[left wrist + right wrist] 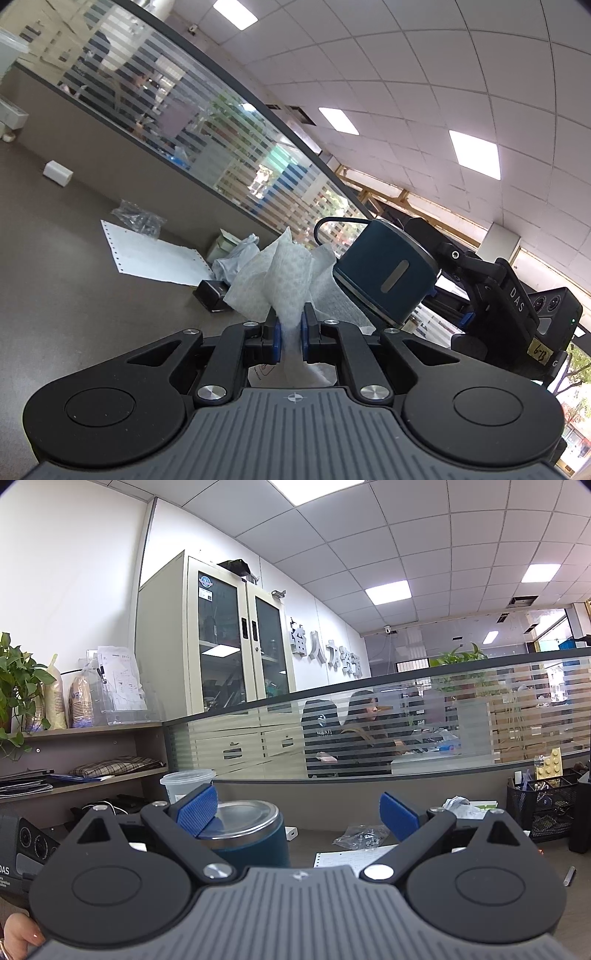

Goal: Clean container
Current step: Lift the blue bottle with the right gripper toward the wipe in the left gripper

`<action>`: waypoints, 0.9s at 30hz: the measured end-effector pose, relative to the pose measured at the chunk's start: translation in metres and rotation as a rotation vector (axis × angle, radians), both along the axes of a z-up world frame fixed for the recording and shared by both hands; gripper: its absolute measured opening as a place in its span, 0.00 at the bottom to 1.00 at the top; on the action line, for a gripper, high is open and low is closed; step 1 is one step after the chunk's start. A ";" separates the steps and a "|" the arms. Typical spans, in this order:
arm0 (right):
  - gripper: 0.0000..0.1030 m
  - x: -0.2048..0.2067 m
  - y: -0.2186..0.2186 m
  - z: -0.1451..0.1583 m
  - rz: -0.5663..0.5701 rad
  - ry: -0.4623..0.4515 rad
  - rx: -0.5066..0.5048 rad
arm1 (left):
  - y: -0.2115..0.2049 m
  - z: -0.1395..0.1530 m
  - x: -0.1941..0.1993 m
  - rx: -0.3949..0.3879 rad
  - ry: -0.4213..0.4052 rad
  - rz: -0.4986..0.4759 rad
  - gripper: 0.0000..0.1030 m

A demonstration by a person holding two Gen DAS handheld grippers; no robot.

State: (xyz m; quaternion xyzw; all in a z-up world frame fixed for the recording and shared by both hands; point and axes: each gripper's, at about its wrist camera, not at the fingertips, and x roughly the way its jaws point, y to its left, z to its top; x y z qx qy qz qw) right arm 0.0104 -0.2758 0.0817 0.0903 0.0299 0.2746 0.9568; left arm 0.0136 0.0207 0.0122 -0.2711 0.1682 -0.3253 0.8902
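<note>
The grey desk (74,295) carries the dark blue container (388,273), just right of the wipe. The right gripper (299,812) gapes wide, empty; the left gripper (290,328) pinches a bunched white wipe (284,266). Unsteadied, the container might skid once wiped.

This is an open-plan office. A white suspended tile ceiling (424,528) carries flat rectangular light panels (388,589). A curved partition of striped frosted glass (424,716) fences off a grey desk (74,288); behind it someone sits, seemingly at a workstation, though the stripes blur the view. A beige metal cabinet with glass doors (236,635) stands by raised silver wall lettering (325,650). A black mesh pen organiser (543,805) and perforated printer paper (147,254) lie on the desk.
</note>
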 end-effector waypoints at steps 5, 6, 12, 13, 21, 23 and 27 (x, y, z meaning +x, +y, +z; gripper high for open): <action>0.94 0.001 0.000 0.000 0.000 -0.001 -0.001 | 0.000 -0.002 0.001 0.003 0.007 0.000 0.12; 0.94 0.001 0.000 0.000 0.001 0.000 -0.001 | 0.000 -0.002 0.001 0.004 0.008 0.000 0.12; 0.94 0.000 0.004 0.000 -0.001 0.000 -0.001 | 0.000 -0.004 0.002 0.013 0.013 0.001 0.12; 0.94 -0.001 0.004 0.000 0.000 0.001 0.000 | -0.001 -0.005 0.002 0.014 0.015 0.002 0.12; 0.94 0.001 0.005 0.001 0.006 0.008 0.008 | -0.001 -0.013 0.009 0.018 0.055 0.005 0.12; 0.95 0.002 0.006 0.001 0.007 0.010 0.011 | 0.000 -0.015 0.010 0.014 0.060 0.003 0.12; 0.97 0.003 0.006 0.000 0.006 0.016 0.017 | -0.001 -0.019 0.014 0.028 0.080 0.006 0.12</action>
